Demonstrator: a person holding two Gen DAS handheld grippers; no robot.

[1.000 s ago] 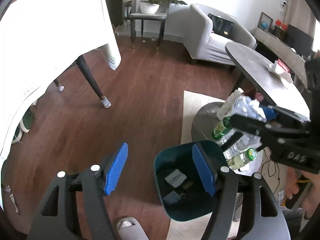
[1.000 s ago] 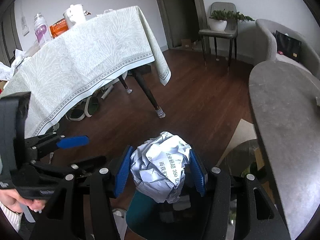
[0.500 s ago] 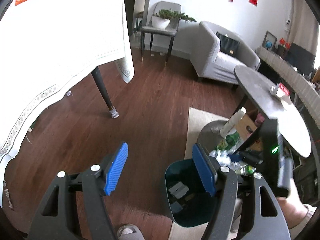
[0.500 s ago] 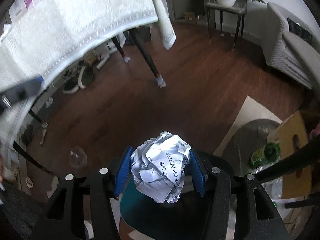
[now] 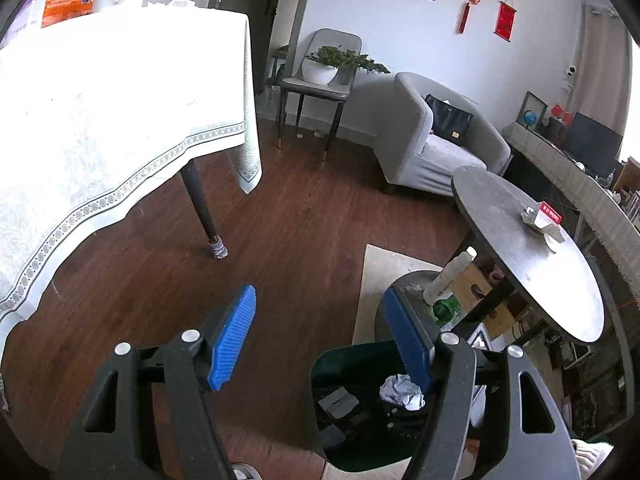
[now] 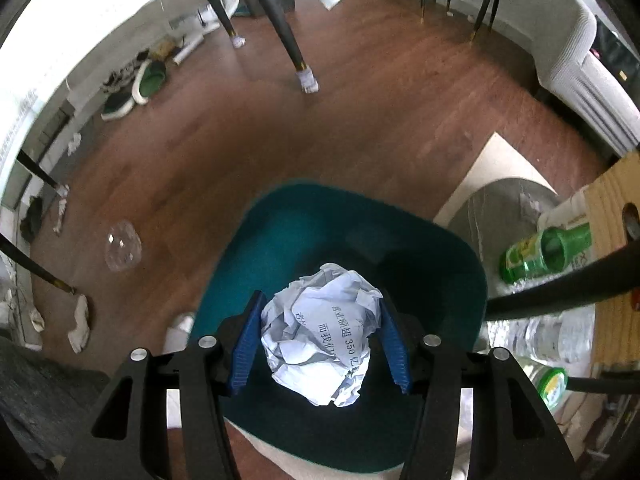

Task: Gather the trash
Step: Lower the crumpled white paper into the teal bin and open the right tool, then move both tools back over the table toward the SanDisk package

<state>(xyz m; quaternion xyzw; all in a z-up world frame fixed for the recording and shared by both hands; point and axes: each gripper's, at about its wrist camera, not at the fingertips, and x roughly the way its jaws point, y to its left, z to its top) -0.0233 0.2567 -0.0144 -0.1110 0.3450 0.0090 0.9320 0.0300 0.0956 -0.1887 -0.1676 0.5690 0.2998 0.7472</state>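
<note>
My right gripper [image 6: 322, 308] points steeply down and is shut on a crumpled ball of printed white paper [image 6: 320, 332]. The ball hangs over the open mouth of a teal trash bin [image 6: 248, 264] on the floor. In the left wrist view the same paper ball [image 5: 402, 390] shows just inside the bin [image 5: 332, 364], with a few flat scraps lying at the bin's bottom. My left gripper [image 5: 320, 312] stands open above the wooden floor to the left of the bin, with nothing between its blue pads.
A green glass bottle [image 6: 544, 252] and clear plastic bottles lie on a low round grey table [image 6: 500, 204] right of the bin. A clear plastic cup [image 6: 122, 246] lies on the floor. A cloth-covered table [image 5: 100, 120], a dark oval table [image 5: 532, 248] and a grey armchair [image 5: 432, 144] stand around.
My right gripper has sunk and tipped downward with the paper ball, from above the bin to its mouth. The left gripper has risen a little, still open.
</note>
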